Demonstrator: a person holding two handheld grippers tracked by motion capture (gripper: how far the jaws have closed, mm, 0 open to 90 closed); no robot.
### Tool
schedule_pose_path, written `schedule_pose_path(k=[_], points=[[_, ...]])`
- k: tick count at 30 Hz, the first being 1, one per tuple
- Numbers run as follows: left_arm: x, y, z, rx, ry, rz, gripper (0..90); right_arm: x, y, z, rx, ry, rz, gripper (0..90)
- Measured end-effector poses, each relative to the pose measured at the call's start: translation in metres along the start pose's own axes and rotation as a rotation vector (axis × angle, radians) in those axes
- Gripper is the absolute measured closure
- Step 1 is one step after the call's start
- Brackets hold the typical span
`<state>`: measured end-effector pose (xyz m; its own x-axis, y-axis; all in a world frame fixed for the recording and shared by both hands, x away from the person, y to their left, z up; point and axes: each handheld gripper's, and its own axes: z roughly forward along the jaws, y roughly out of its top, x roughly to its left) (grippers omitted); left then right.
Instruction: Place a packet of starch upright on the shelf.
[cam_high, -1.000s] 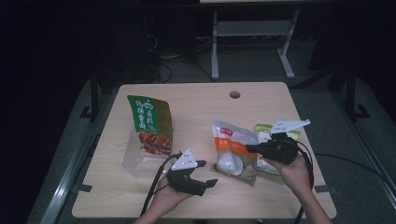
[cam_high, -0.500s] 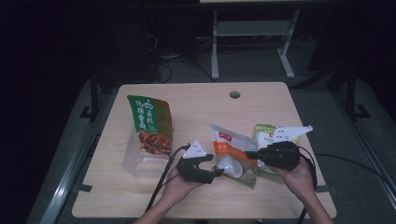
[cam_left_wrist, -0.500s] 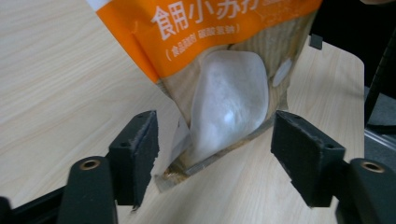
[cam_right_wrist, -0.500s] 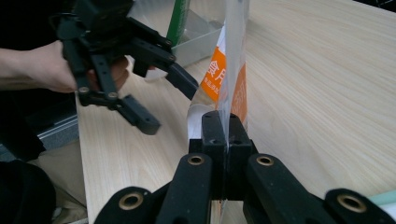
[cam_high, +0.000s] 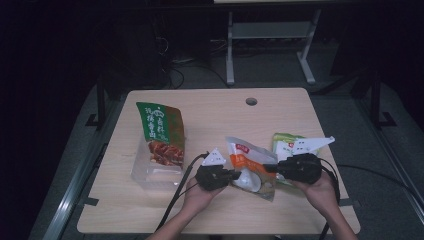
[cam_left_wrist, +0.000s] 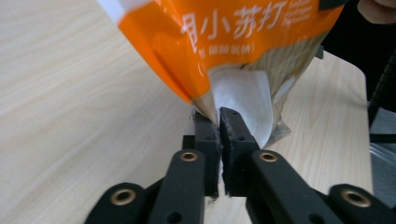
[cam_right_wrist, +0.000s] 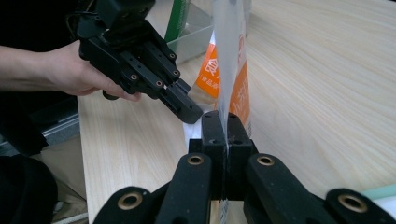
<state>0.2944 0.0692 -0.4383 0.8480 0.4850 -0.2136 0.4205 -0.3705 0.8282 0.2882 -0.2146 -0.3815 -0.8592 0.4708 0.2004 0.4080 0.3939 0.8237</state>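
Observation:
An orange and white pouch (cam_high: 248, 162) with a clear window stands lifted over the front of the wooden table (cam_high: 210, 115), held from both sides. My left gripper (cam_high: 236, 175) has just been closing and is now shut on the pouch's lower left corner. In the left gripper view the pads (cam_left_wrist: 208, 135) pinch the seam of the pouch (cam_left_wrist: 233, 37). My right gripper (cam_high: 269, 168) is shut on the pouch's right edge. In the right gripper view the thin film of the pouch (cam_right_wrist: 229, 56) runs between my right gripper (cam_right_wrist: 226, 122), with the left gripper (cam_right_wrist: 191, 112) close beside it.
A green snack bag (cam_high: 161, 130) lies on a clear plastic box (cam_high: 150, 172) at the table's left. A green and white packet (cam_high: 287, 145) lies behind the right hand. A cable hole (cam_high: 251, 101) sits near the far edge. Cables trail off the front edge.
The left hand moved right to the pouch, and its jaws went from open to shut on the pouch's corner. The right gripper kept its hold and stayed in place.

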Motion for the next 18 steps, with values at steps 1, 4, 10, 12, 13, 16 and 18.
schedule_pose_path(k=[1, 4, 10, 12, 13, 16, 18], points=[[-0.001, 0.0, 0.0, 0.0, 0.004, 0.006, 87.8, 0.001, 0.0, 0.001, 0.01, -0.001, 0.003, 88.3], [-0.002, -0.002, -0.001, -0.008, 0.007, 0.007, 87.9, 0.001, 0.002, 0.005, 0.045, 0.004, 0.003, 84.2], [-0.004, -0.004, -0.004, -0.009, 0.013, 0.037, 88.0, 0.0, 0.009, 0.02, 0.115, 0.011, 0.039, 68.1], [-0.004, -0.004, -0.004, -0.009, 0.013, 0.047, 88.1, 0.0, 0.012, 0.021, 0.114, 0.01, 0.037, 68.3], [-0.005, -0.004, -0.004, -0.012, 0.013, 0.046, 88.1, 0.0, 0.014, 0.021, 0.114, 0.008, 0.04, 68.6], [-0.005, -0.004, -0.004, -0.011, 0.014, 0.05, 88.3, 0.0, 0.021, 0.022, 0.13, 0.007, 0.058, 70.8], [-0.005, -0.004, -0.005, -0.01, 0.015, 0.052, 88.4, -0.001, 0.024, 0.024, 0.149, 0.003, 0.055, 73.9]])
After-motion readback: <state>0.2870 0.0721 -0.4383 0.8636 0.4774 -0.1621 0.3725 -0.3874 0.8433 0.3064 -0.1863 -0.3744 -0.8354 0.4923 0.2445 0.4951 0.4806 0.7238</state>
